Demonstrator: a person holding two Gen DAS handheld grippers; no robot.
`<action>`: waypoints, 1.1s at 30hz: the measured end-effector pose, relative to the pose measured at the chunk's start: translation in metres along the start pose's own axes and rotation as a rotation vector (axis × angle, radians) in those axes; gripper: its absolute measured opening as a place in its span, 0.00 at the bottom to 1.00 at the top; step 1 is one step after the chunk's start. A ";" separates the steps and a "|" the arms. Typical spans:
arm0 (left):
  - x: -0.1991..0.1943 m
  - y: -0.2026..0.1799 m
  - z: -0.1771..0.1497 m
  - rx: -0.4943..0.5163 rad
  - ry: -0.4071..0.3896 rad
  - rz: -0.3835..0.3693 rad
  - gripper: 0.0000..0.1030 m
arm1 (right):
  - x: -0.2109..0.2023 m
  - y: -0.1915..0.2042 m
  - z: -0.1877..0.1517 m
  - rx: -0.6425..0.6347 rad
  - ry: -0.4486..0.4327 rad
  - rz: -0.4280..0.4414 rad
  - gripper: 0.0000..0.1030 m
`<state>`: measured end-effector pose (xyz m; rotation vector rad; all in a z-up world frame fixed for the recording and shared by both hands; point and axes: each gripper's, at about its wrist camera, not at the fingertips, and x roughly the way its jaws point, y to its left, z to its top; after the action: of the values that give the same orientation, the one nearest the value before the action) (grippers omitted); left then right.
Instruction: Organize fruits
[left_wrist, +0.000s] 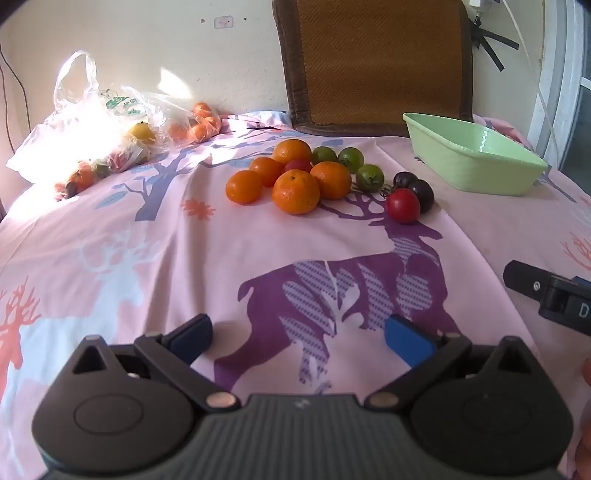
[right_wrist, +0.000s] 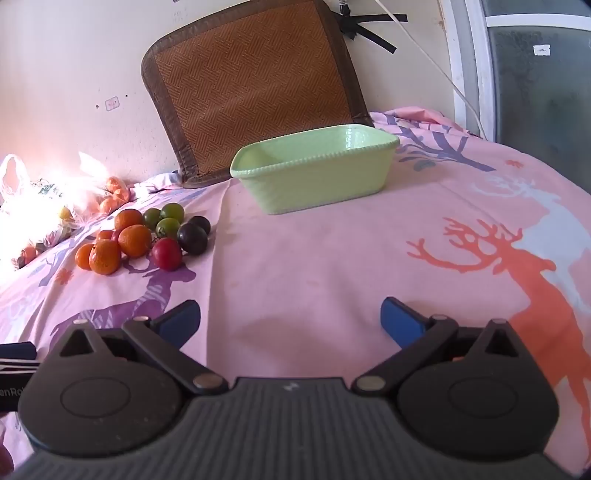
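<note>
Between left claw (left_wrist: 299, 338) fingers: only pink deer-print bed sheet (left_wrist: 147, 258); jaws spread wide, nothing held. Right claw (right_wrist: 290, 321) likewise gaping, empty, aimed at green basin (right_wrist: 314, 177) straight ahead. Ahead of left claw, well apart: loose fruit cluster, oranges (left_wrist: 295, 192), green tomatoes (left_wrist: 351, 158), red tomato (left_wrist: 402, 205), dark plums (left_wrist: 423, 190). Basin empty, right of cluster; judged the receiving container. Plastic bag (left_wrist: 92, 125) far left, more fruit inside. Sorting not yet begun.

Each hand-held gripper (left_wrist: 299, 338) (right_wrist: 290, 321): ribbed grey body, black linkage arms, silver rivets, blue finger pads
</note>
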<state>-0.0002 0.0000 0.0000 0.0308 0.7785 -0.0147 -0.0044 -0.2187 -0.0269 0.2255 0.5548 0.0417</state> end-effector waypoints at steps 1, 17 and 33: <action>0.000 0.000 0.000 0.001 -0.001 -0.001 1.00 | 0.000 0.000 0.000 0.001 -0.001 0.001 1.00; -0.008 0.000 -0.001 0.007 -0.020 -0.022 1.00 | -0.001 -0.001 0.000 0.007 -0.003 0.007 1.00; -0.011 0.001 -0.002 0.006 -0.071 0.017 1.00 | -0.004 0.004 -0.003 -0.001 -0.015 -0.004 1.00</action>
<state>-0.0095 0.0011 0.0063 0.0420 0.7075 -0.0017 -0.0093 -0.2150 -0.0267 0.2234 0.5406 0.0369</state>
